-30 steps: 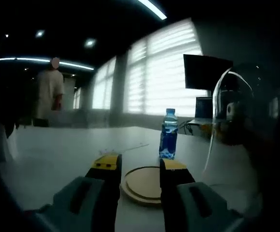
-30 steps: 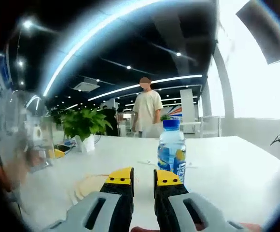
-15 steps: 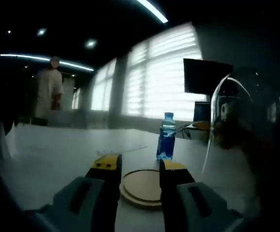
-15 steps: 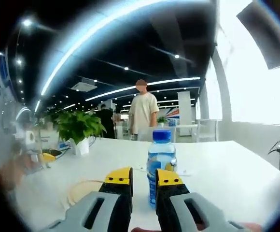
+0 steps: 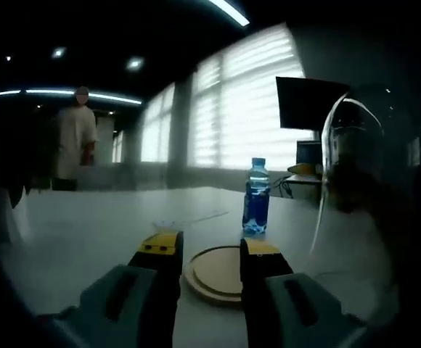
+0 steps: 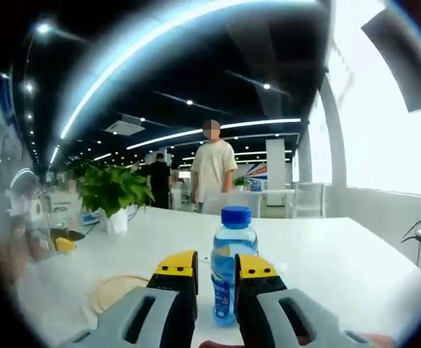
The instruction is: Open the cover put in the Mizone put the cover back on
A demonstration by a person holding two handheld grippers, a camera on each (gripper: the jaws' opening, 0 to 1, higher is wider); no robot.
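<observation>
On the white table (image 6: 356, 268): clear plastic Mizone bottle with blue cap (image 6: 232, 272) stands upright, 12 o'clock of right gripper (image 6: 214, 268).
Right gripper: jaws spread, bottle between, contact unclear.
Left gripper (image 5: 208, 248): jaws apart, empty; round wooden base (image 5: 214, 274) beyond.
Clear dome cover (image 5: 363, 188): 2 o'clock, lifted.
Risk: off-centre closing could topple bottle.

Only the bottle (image 6: 232, 270) stands between the right claw's (image 6: 212, 270) jaws.

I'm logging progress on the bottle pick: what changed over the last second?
The right gripper swung to line up with the bottle, which now sits between its open jaws instead of off to the right; nothing is gripped yet. The left gripper stays open over the wooden disc, and the clear cover is still off. The bottle stands upright on the table.
</observation>
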